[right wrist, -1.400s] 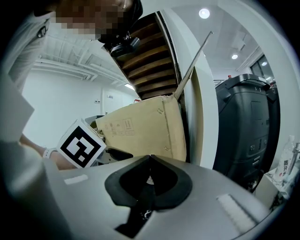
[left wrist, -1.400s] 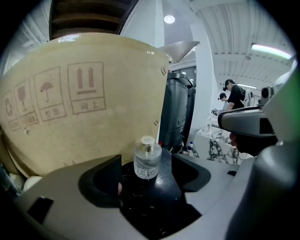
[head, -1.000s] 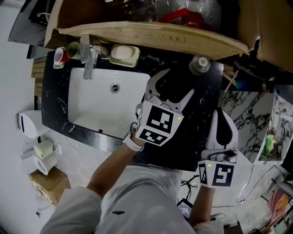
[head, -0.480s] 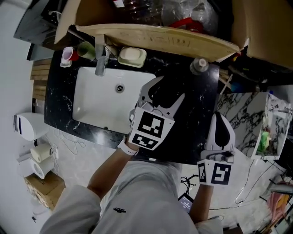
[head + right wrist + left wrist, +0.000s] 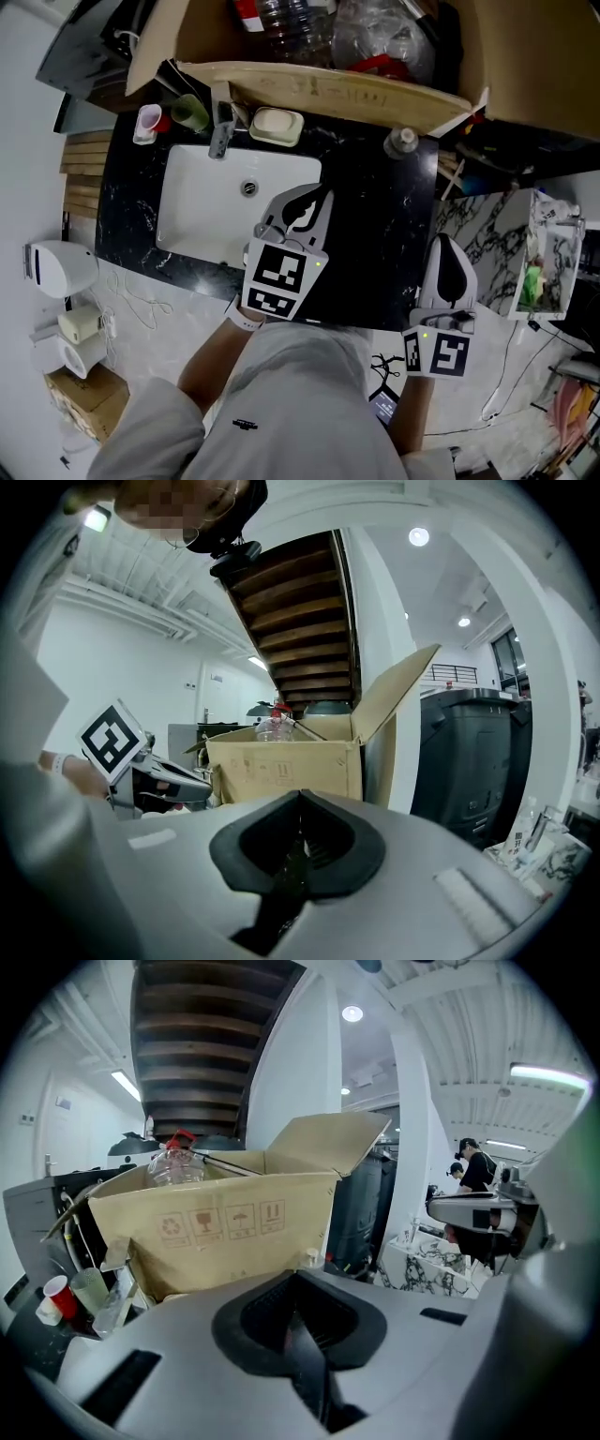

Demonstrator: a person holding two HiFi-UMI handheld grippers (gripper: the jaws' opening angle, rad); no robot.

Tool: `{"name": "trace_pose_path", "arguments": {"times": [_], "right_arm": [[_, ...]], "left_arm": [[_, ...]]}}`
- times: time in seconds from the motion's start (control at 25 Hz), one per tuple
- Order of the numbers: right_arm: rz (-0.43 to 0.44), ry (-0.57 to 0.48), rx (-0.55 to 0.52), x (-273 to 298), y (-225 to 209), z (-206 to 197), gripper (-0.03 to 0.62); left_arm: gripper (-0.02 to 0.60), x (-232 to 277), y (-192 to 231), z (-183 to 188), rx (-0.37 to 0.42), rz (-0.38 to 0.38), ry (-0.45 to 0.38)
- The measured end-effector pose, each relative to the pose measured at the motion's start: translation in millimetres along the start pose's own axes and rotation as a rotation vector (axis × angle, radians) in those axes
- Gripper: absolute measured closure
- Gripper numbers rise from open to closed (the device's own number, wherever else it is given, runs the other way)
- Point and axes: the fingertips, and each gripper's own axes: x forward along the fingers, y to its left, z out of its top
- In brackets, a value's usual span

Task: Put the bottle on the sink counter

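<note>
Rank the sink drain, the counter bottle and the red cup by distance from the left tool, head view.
1. Sink drain, just left of the left tool.
2. Bottle, back right on the counter.
3. Red cup, far back-left corner.

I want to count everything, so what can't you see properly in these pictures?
- Bottle on the counter: head view shows only its top from above; in the left gripper view the shut left tongs hide all but its cap.
- Box contents: cut off by the head view's top edge.
- Sink, near right corner: head view, covered by the left tongs.
</note>
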Motion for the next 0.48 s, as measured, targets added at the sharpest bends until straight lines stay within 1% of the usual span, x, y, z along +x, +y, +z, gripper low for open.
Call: {"name": "trace_pose_path", "arguments": {"times": [0.2,0.36,0.48], "right_arm": [[0.011,-0.022,-0.023,-7.7,7.7,16.6,0.583],[-0.004,-0.032,-0.043,-14.7,10.0,28.6,0.583],[-0.011,-0.043,-0.05,-19.5,12.7,37.0,0.583]], "left_arm": [[0.574,-29.8,9.2,7.7,-0.015,0.004,-0.017],[0.574,-50.4,17.4,14.1,-0.031,0.014,-0.034],[0.574,-63.8,19.5,19.5,-0.031,-0.002,-0.051]]}}
